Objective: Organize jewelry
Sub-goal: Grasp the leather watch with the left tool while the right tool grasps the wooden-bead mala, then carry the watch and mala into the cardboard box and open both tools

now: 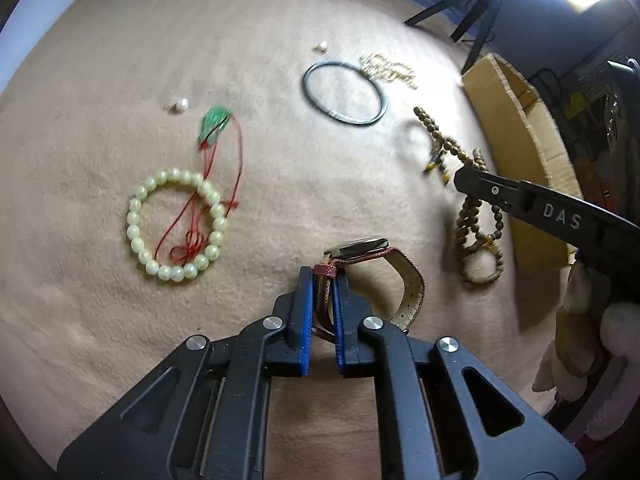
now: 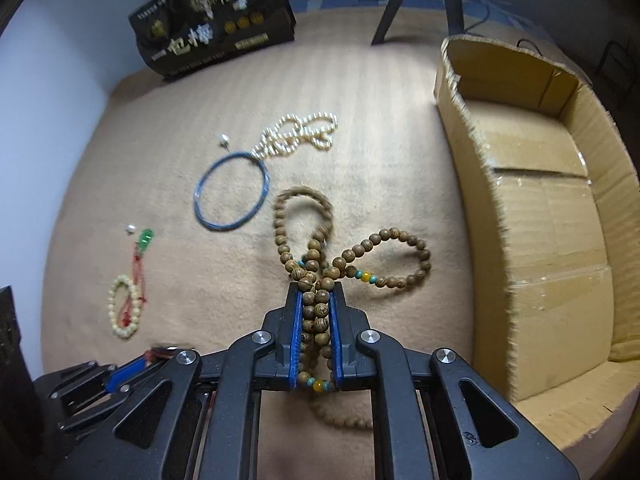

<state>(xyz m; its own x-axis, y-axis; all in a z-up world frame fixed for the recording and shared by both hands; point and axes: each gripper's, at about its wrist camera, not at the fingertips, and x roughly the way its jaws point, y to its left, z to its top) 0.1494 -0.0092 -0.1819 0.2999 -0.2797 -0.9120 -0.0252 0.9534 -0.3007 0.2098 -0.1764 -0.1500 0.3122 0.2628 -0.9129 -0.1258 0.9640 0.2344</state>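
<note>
Jewelry lies spread on a tan table (image 1: 100, 60). Nearest, the left hand-held gripper (image 1: 324, 276) pinches a watch (image 1: 360, 250) by its strap; the right hand-held gripper (image 2: 316, 296) clamps wooden beads (image 2: 316, 312). Farther off lie a pale bracelet (image 1: 174, 226), dark bangle (image 1: 344, 92) and, beside the beads, a cardboard box (image 2: 540, 220).

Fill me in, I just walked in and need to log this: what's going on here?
A person is sorting jewelry on a beige fleece cloth. The left gripper is shut on the brown strap of a wristwatch. The right gripper is shut on a long strand of brown wooden beads. An open cardboard box sits to the right.
</note>
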